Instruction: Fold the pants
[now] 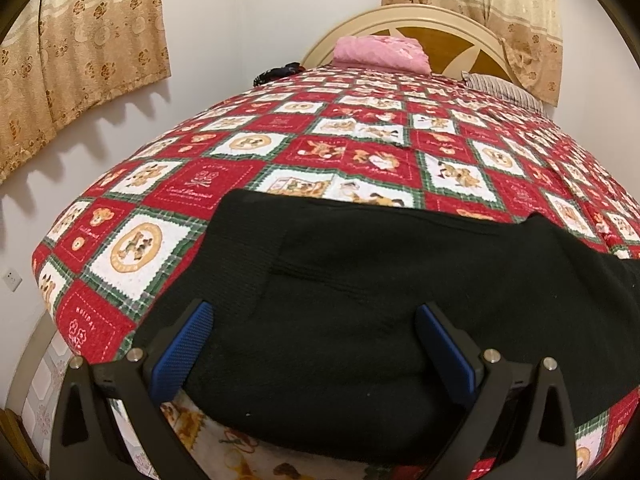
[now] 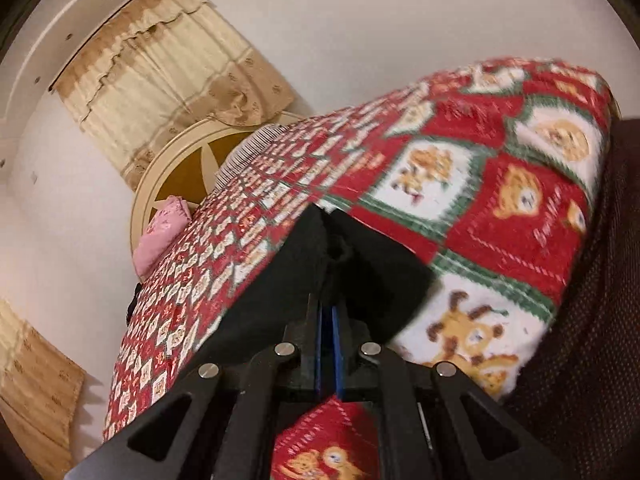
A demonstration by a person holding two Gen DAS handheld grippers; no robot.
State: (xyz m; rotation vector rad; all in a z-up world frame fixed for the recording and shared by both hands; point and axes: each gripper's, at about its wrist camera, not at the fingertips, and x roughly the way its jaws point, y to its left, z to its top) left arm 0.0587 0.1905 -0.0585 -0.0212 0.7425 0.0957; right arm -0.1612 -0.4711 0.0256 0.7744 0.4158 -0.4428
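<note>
Black pants (image 1: 360, 280) lie spread on a red patchwork bedspread (image 1: 280, 136). In the left wrist view my left gripper (image 1: 316, 328) is open, its blue pads (image 1: 188, 344) standing wide apart on either side of the pants' near edge, holding nothing. In the right wrist view my right gripper (image 2: 330, 320) is shut on a bunched fold of the black pants (image 2: 352, 264), lifted above the bedspread (image 2: 500, 208). That view is tilted and slightly blurred.
A pink pillow (image 1: 380, 54) and a striped pillow (image 1: 504, 88) lie by the round headboard (image 1: 440, 36). Beige curtains (image 1: 80, 52) hang on the walls. The bed's left edge drops to a tiled floor (image 1: 44, 392). A dark brown fabric (image 2: 592, 320) sits at the right.
</note>
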